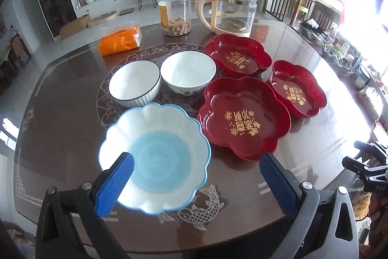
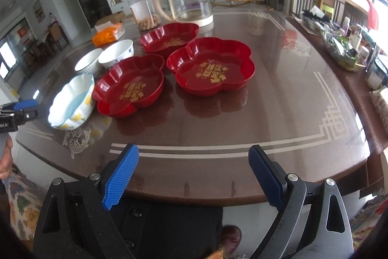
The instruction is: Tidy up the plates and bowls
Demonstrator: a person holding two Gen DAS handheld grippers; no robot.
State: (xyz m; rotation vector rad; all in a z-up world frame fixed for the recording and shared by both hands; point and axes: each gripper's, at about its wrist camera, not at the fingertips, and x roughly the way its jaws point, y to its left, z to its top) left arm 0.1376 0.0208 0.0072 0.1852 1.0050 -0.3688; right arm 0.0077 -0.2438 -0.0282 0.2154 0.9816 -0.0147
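A white scalloped bowl with a blue centre point(image 1: 155, 162) sits near the table's front edge. My left gripper point(image 1: 196, 176) is open just behind it, its left finger point(image 1: 116, 183) overlapping the bowl's near rim. Beyond stand a ribbed white bowl point(image 1: 134, 83) and a white bowl with blue pattern point(image 1: 188, 73). Three red flower-shaped plates point(image 1: 242, 115) point(image 1: 237, 55) point(image 1: 298, 87) lie separately to the right. My right gripper point(image 2: 194, 174) is open and holds nothing, above the table's front edge, short of the nearest red plates point(image 2: 131, 86) point(image 2: 213, 67).
At the back of the brown table point(image 2: 242, 128) stand a glass kettle point(image 1: 232, 9), a clear jar of peanuts point(image 1: 174, 13) and an orange tissue pack point(image 1: 120, 39). A cluttered side shelf point(image 2: 339, 45) runs along the right. A hand point(image 2: 4, 162) shows at the left edge.
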